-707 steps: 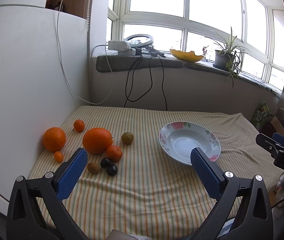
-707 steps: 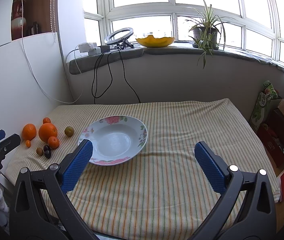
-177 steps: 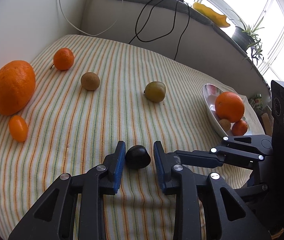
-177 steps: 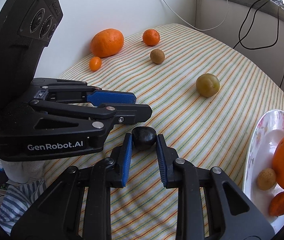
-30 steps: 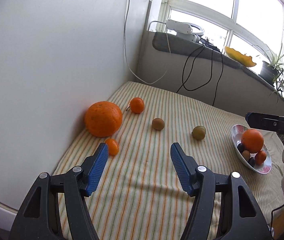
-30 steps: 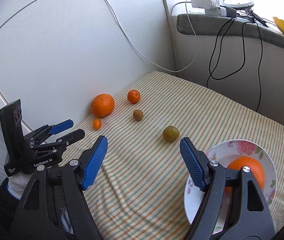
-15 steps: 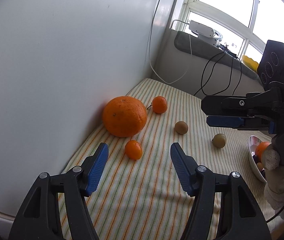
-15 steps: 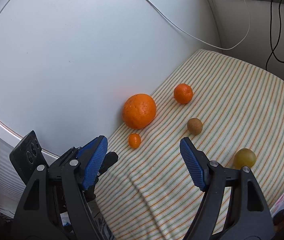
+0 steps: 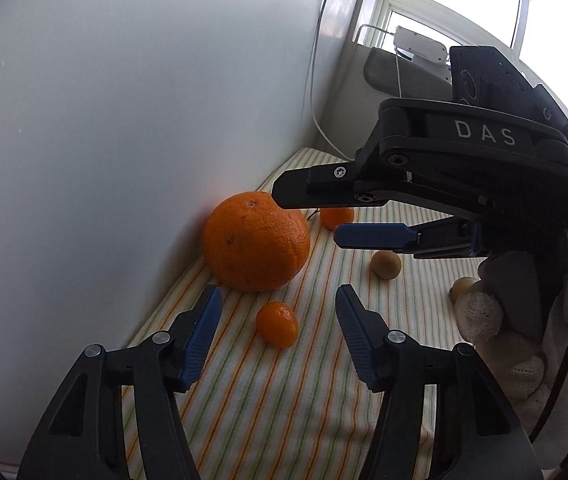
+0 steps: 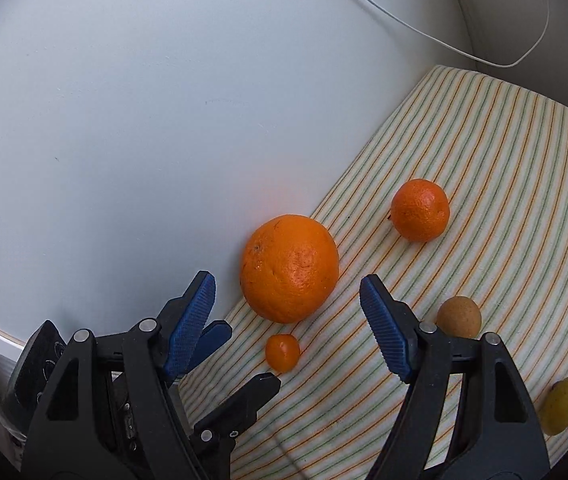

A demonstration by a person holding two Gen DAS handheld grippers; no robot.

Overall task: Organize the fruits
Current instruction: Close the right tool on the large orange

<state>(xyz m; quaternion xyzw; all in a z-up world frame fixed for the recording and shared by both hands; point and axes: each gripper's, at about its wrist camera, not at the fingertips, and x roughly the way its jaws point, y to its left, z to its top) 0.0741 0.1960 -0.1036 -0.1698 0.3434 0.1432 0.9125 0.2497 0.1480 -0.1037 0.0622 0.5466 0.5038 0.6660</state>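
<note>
With both sets of jaws open and empty, the left gripper (image 9: 275,322), just narrowing, frames the small kumquat (image 9: 277,324) near the large orange (image 9: 256,241) on the striped bench (image 9: 284,408); light, firm, roll-prone, grip its sides.

Striped woven cloth (image 9: 275,400); dimpled orange (image 9: 255,242); ribbed pads (image 9: 203,334).

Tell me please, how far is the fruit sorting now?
Done: cannot tell from these views. In hand: nothing. The left gripper, jaws just closing and empty, points at the kumquat; the right gripper is open before the big orange. Left: those two, the mandarin, brown fruit and yellow-green fruit on the cloth.
</note>
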